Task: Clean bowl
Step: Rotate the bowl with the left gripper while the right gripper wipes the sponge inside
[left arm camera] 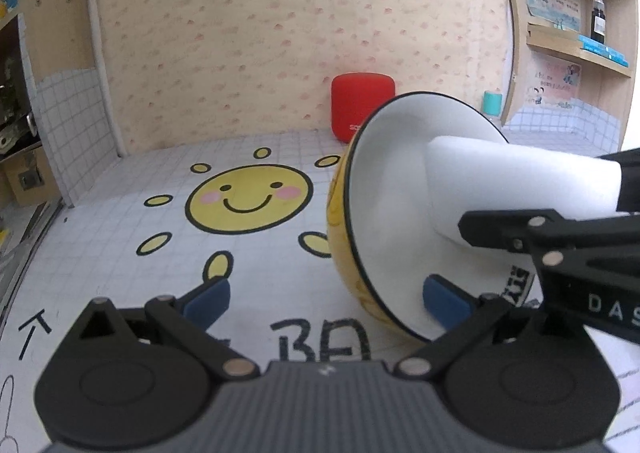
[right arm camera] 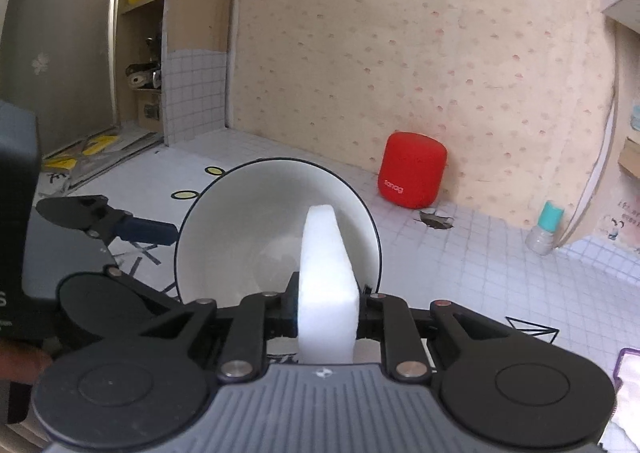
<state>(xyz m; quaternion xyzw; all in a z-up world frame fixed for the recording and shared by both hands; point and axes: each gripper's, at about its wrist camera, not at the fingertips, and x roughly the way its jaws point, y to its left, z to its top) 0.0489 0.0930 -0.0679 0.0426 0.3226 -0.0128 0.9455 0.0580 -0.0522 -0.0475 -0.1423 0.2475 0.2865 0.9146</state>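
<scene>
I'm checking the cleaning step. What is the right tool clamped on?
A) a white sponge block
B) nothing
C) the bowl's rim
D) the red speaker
A: the right tool is shut on the white sponge block, whose far end pokes into the tilted bowl.
</scene>
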